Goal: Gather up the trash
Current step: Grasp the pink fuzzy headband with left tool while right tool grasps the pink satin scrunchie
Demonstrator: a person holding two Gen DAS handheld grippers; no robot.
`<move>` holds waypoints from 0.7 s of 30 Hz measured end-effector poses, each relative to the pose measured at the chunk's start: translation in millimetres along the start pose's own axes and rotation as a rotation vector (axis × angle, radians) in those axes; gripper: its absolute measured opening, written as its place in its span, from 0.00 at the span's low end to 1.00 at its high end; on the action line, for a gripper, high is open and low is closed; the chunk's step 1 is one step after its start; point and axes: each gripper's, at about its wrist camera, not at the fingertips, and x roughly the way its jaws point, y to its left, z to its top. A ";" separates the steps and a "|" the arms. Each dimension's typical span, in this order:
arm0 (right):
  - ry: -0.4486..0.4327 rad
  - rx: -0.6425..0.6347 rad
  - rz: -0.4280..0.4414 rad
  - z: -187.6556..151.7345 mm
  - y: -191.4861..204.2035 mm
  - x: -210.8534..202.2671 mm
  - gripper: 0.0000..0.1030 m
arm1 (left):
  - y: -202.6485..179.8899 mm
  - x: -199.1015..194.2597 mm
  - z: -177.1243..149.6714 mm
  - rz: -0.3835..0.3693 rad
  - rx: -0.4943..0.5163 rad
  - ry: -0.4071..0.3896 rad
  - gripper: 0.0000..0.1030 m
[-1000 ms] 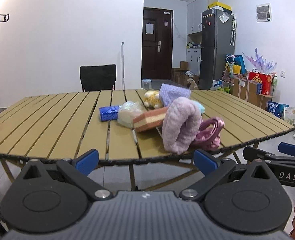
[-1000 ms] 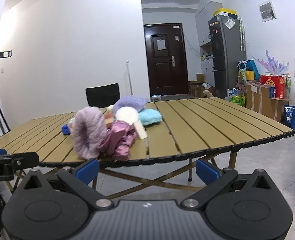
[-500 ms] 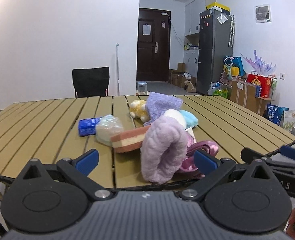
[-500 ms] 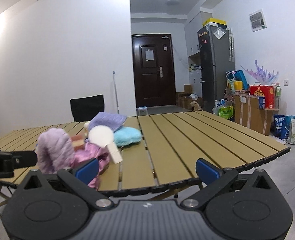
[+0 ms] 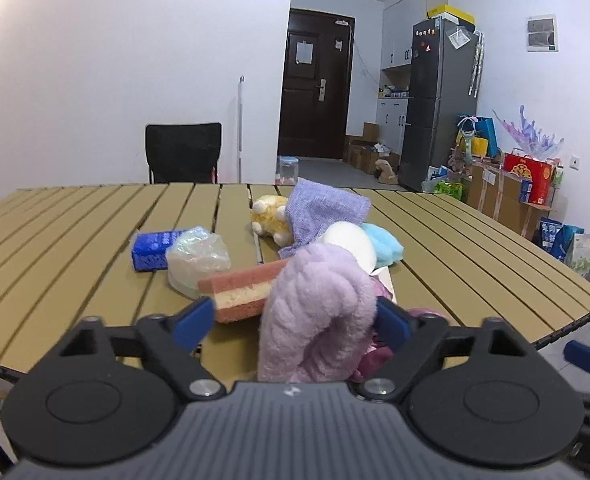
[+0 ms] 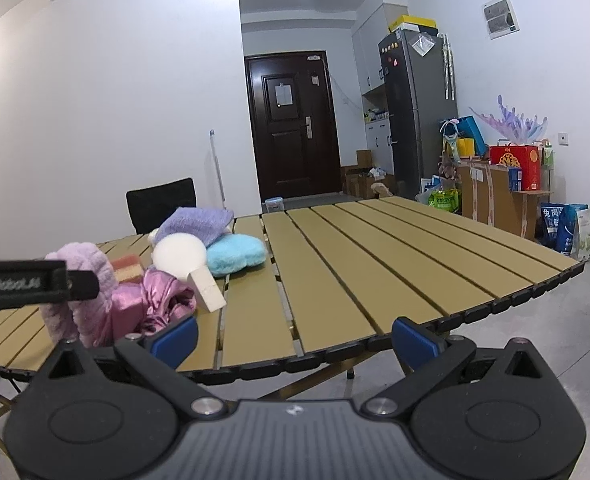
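Surface (image 5: 75, 248): tan slats, matt, wood-look, black segmented plastic edging. Nearest that edge, fluffy lilac plush cloth roll (image 5: 315, 312), deep pile. Behind it, pink-and-cream layered sponge block (image 5: 243, 288), porous, rough. Crinkled clear plastic bag (image 5: 197, 254), glossy. Shiny pink satin-like fabric bundle (image 6: 163, 300). Tongs: matt black plastic, blue pads (image 5: 193, 322), bright metal pivot screws.

Left tool (image 5: 291, 322) half-closed, jaws just narrowing; right tool (image 6: 295, 338) wide.
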 end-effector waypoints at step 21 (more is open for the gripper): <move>0.025 -0.012 0.067 -4.2 19.2 2.5 1.00 | 15.5 -6.9 1.4 -0.049 -0.021 -0.013 0.30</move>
